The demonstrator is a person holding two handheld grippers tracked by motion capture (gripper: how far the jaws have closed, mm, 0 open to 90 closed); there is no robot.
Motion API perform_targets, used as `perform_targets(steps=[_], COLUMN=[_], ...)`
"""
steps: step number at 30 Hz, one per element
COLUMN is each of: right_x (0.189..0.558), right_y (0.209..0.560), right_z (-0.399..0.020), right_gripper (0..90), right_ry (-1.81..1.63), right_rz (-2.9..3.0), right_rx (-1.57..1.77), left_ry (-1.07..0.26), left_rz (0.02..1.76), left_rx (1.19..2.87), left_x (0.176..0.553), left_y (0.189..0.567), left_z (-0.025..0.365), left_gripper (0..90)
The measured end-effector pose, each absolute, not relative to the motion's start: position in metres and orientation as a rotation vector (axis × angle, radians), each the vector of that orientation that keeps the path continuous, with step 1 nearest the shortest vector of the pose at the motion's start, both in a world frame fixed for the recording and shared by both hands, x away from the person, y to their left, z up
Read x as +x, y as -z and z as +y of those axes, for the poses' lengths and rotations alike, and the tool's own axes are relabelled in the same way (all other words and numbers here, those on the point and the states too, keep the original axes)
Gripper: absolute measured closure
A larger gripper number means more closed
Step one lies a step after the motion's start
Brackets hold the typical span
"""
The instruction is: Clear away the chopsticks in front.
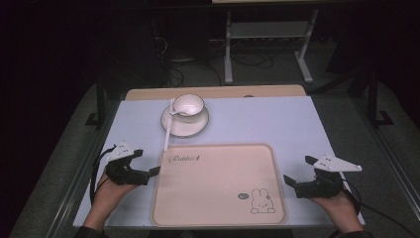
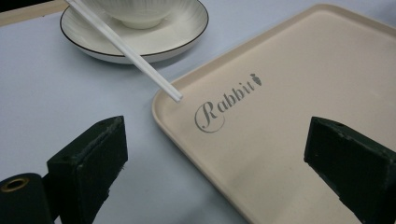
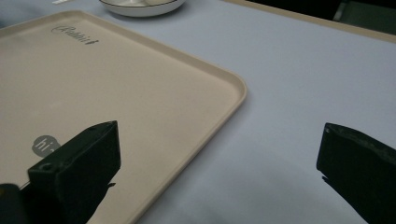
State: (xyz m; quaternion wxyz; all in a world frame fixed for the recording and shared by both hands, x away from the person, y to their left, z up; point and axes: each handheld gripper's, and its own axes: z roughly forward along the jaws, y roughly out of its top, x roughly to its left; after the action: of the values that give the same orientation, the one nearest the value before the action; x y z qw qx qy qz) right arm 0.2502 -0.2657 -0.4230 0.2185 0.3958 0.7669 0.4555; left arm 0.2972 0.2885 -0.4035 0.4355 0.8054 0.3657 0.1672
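A pale blue table [image 1: 297, 124] carries a beige tray [image 1: 218, 218] printed with a rabbit, flanked at its near corners by a person's two handheld tools: the left gripper [image 1: 154, 171], jaws spread wide and holding nothing, hovers just beside the tray's left rim, while the right gripper [image 1: 287, 181], likewise gaping and empty, sits near the right rim. Behind the tray stands a saucer [image 1: 184, 126] bearing a white bowl [image 1: 188, 105], with a long white chopstick [image 1: 167, 133] leaning from the bowl, its tip reaching the tray's far-left corner (touching or just above, the views cannot settle). The likeliest trouble, judging from this layout, starts with the tray: lifting or sliding it could nudge that chopstick tip and tip the stick off the bowl. A reach by the left gripper toward the saucer could sweep the chopstick sideways. The thin, smooth stick may also slip or pivot between wide pads.
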Motion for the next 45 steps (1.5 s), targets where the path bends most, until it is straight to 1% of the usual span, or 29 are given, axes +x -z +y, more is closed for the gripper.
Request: perform_targets(steps=[17,23,31,33,36,45], right_x=[0.250,0.250,0.250,0.250,0.250,0.250], right_y=[0.422,0.422,0.422,0.422,0.422,0.424], right_z=[-0.266,-0.266,-0.267,-0.267,-0.267,-0.270], right_gripper=[0.0,0.0,0.0,0.0,0.0,0.0], right_ry=[-1.263,-1.266,-1.266,-1.267,-1.269,-1.276], right_rz=[2.106,2.105,2.100,2.098,2.096,2.091], right_rx=[1.096,1.094,1.096,1.098,1.102,1.113], left_ry=[-0.437,-0.432,-0.460,-0.469,-0.474,-0.456], left_rz=[0.940,0.952,0.971,0.974,0.986,1.042], left_rx=[2.021,2.023,2.044,2.041,2.057,2.073], left_x=[0.340,0.359,0.387,0.393,0.406,0.435], left_y=[0.390,0.389,0.386,0.386,0.387,0.391], left_z=[0.278,0.273,0.267,0.265,0.262,0.253], left_gripper=[5.3,5.5,6.9,14.0,15.6,36.2])
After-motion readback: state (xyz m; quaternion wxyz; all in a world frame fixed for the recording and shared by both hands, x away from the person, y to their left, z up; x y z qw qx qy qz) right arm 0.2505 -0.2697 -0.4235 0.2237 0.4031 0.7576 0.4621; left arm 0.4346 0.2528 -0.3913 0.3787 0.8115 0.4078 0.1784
